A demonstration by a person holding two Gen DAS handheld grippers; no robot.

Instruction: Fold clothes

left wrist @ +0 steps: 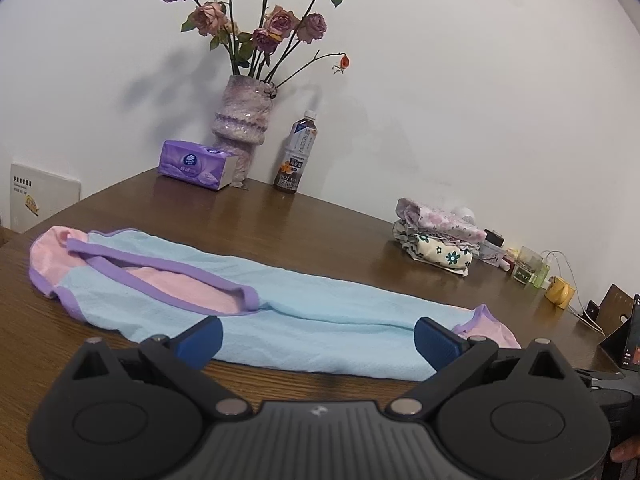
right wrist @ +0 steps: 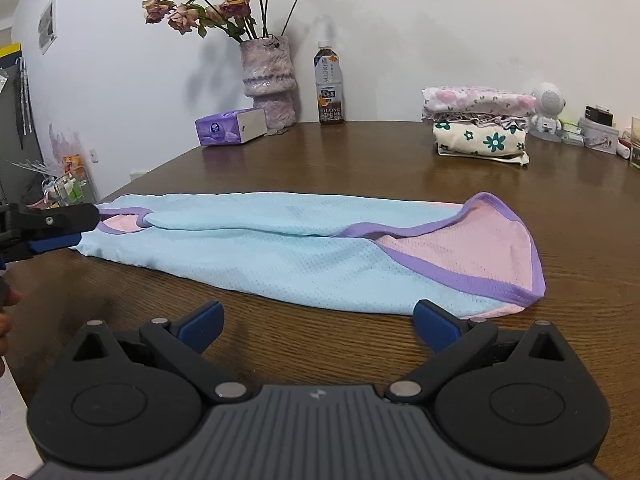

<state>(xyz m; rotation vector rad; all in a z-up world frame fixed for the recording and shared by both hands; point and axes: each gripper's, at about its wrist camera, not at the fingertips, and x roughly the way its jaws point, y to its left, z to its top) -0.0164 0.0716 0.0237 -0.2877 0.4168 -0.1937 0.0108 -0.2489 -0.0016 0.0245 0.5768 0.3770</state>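
Blue-padded fingers are standing wide apart on both grippers, gripping nothing. The right gripper (right wrist: 318, 326) is hovering over bare wood just short of the garment (right wrist: 304, 252); the left gripper (left wrist: 318, 338) is hanging low over the cloth's near hem.

The garment, a pale blue mesh top with pink panels and purple binding, is lying stretched lengthwise along the near edge of the desk (right wrist: 400, 148), already narrowed to a long strip. The step in hand is probably the crosswise fold. I would pinch each end low at the bound edge, where the cloth is thickest, taking every layer. The perforated knit looks thin and limp, so lifting both ends evenly should keep it from sagging or sliding on the glossy wood.

Farther back, a stack of folded floral clothes (right wrist: 480, 128) is sitting towards the far right corner. Along the far edge are standing a tissue pack (right wrist: 230, 128), a fuzzy vase (right wrist: 270, 80) of dried roses and a tea bottle (right wrist: 329, 84).
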